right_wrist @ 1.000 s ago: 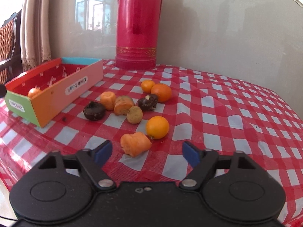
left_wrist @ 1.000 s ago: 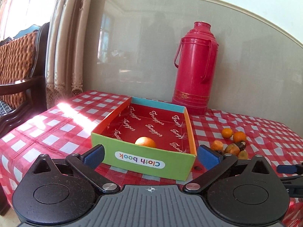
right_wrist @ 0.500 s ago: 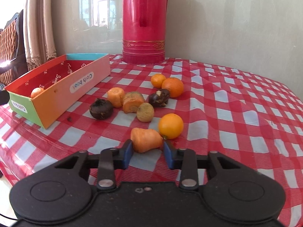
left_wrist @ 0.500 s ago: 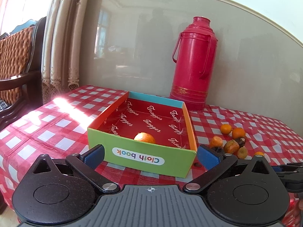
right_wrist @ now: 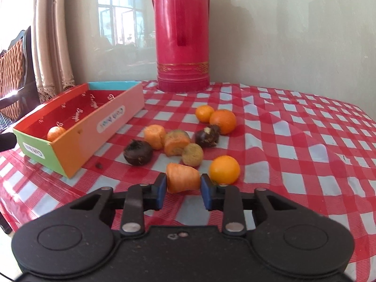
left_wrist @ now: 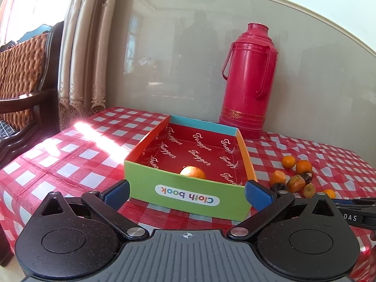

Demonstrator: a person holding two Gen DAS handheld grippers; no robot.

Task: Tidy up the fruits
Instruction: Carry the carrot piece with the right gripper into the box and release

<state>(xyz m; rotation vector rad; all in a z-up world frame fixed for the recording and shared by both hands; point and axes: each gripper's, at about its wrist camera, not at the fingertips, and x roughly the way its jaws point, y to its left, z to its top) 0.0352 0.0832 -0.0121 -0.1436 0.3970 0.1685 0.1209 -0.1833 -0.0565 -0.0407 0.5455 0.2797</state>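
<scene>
— Which step are you on?
— My right gripper (right_wrist: 183,184) has just closed on the orange chunk (right_wrist: 182,179), low by the tablecloth (right_wrist: 293,141); my left gripper (left_wrist: 186,191) gapes empty before the box (left_wrist: 188,193).
— And next?
— Lift; carry left; clear the box wall; release beside the orange (left_wrist: 192,172) inside, I'd judge.

Red-and-white checked tablecloth (right_wrist: 293,127). Crimson thermos flask (right_wrist: 182,35) banded in gold. Cardboard box (left_wrist: 188,198) fronted lime green, sided orange, backed turquoise, lined red with white script. Orange mandarins (right_wrist: 222,121), dark brown shrivelled fruit (right_wrist: 138,152), blue gripper pads (right_wrist: 161,189).
</scene>
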